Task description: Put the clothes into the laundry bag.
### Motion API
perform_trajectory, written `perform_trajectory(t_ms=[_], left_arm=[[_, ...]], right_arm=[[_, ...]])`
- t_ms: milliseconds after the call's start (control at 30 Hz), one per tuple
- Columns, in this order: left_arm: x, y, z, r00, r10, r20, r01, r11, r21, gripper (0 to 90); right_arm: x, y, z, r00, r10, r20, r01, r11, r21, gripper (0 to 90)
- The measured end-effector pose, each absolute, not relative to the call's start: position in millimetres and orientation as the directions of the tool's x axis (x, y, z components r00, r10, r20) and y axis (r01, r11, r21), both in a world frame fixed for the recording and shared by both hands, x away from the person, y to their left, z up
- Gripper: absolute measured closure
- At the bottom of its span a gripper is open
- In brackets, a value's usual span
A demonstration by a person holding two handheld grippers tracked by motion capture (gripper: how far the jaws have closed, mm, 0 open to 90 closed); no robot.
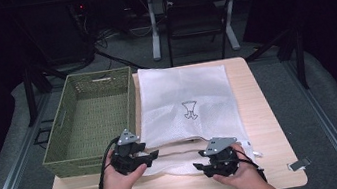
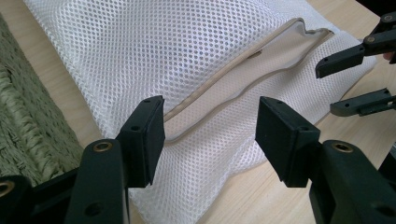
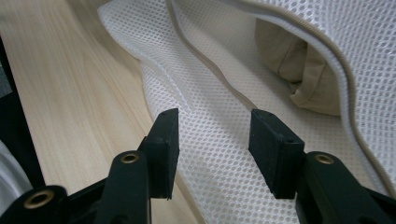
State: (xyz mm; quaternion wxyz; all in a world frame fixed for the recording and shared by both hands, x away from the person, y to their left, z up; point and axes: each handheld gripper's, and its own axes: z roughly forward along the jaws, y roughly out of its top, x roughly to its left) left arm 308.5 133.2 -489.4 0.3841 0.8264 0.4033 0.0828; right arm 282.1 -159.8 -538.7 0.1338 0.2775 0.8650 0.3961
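Mesh laundry bag (image 1: 186,107) lies flat on the wooden table (image 1: 265,110), just right of a green woven basket (image 1: 90,119), its zipper opening (image 2: 243,81) gaping along the near edge — a beige cloth (image 3: 299,70) shows inside. At the person's left, the left gripper (image 1: 151,155) hovers at the bag's near corner, jaws parted about halfway over the mesh and zipper, pressing on nothing. Opposite it, the right gripper (image 1: 198,167) sits low at the opening's other end — jaws likewise apart, bare mesh between them, nothing held.
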Motion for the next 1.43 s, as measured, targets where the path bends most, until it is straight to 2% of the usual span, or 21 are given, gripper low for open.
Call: perform_trajectory(t_ms=[1033, 1433], left_arm=[[308, 127, -498, 0.673, 0.722, -0.161, 0.603, -0.409, 0.685, 42.4], [307, 124, -498, 0.677, 0.717, -0.165, 0.602, -0.410, 0.686, 42.4]], right_arm=[[285, -153, -558, -0.824, 0.566, 0.021, 0.404, 0.562, 0.721, 60.7], [283, -151, -558, -0.828, 0.560, 0.019, 0.397, 0.563, 0.725, 60.5]])
